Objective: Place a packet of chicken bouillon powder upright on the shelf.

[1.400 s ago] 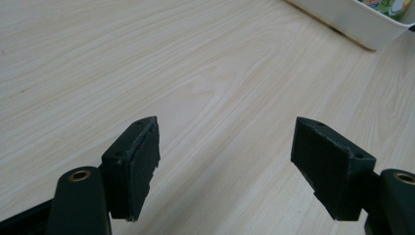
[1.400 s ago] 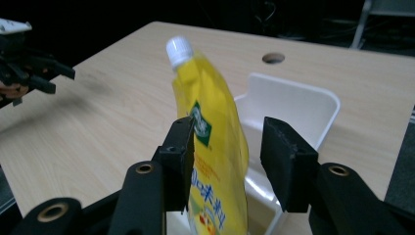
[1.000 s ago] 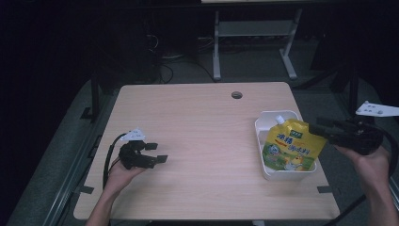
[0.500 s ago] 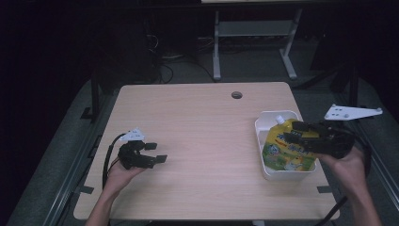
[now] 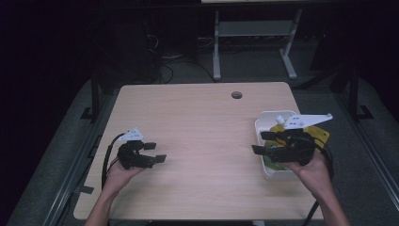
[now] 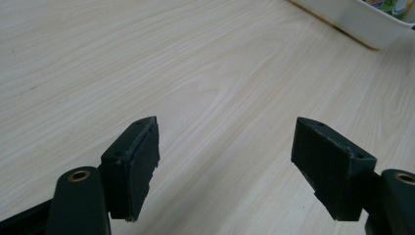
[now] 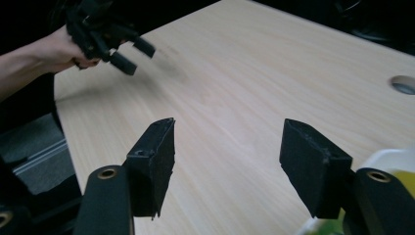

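Two grippers work over the wooden table (image 5: 207, 136), and only the right one has moved since a second ago. Back then the right gripper (image 5: 266, 142) hung off the table's right edge, past the white tray (image 5: 263, 123); half a second ago it sat above the tray; now it reaches across the tray's near left corner, its jaws poking out over bare wood just left of the tray. Its jaws stand wide apart with nothing between them, as the right gripper view confirms. The left gripper (image 5: 155, 152) stays where it was, near the table's front left, well apart from the tray, jaws likewise spread and empty.

The tray is a shallow white rectangular tub with rounded corners and a smooth, plastic-looking wall. Inside it lies a yellow and green pouch (image 5: 321, 133) with a small white cap (image 5: 280, 119) at its far end; the right gripper covers most of it. The tabletop is pale, matt wood-grain laminate with fine streaks, and a round cable hole (image 5: 236, 95) sits beyond the tray toward the far edge. The jaw pads (image 6: 142, 156) are black, blocky wedges with a dull, slightly rough face. A grey three-cornered plate (image 5: 308, 120) rides flat on the right gripper.
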`<state>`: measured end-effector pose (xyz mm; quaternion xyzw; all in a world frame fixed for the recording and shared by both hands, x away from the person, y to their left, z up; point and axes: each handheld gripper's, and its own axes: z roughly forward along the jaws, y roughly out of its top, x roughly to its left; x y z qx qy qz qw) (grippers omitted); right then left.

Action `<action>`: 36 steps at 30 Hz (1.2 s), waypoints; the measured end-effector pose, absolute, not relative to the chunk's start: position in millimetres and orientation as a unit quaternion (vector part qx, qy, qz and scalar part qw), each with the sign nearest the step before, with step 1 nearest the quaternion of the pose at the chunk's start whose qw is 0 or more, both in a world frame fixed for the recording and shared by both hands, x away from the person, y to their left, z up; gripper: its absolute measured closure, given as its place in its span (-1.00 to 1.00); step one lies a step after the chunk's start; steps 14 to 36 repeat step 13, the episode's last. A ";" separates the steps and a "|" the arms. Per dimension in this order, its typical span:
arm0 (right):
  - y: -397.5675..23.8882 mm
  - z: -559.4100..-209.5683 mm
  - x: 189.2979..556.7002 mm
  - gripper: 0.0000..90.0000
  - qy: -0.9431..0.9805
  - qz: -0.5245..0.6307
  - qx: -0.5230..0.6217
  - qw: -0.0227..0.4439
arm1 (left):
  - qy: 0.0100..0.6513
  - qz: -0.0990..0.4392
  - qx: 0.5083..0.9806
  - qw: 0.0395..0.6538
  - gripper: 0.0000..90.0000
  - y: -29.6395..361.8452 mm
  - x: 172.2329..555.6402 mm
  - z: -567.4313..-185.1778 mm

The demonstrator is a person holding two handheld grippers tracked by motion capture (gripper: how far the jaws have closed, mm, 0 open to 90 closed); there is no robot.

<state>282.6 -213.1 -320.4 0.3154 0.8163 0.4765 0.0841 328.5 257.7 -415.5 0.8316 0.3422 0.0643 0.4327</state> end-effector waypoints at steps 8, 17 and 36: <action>-173.8 -337.6 282.8 -0.23 0.833 0.466 0.292 0.055 | 0.343 0.064 0.830 0.436 -0.44 258.9 328.4 -415.3; -159.0 -353.1 284.1 -0.26 0.841 0.457 0.286 0.038 | 0.343 0.066 0.829 0.437 -0.44 260.8 328.7 -414.2; -159.0 -353.1 284.1 -0.26 0.841 0.457 0.286 0.038 | 0.343 0.066 0.829 0.437 -0.44 260.8 328.7 -414.2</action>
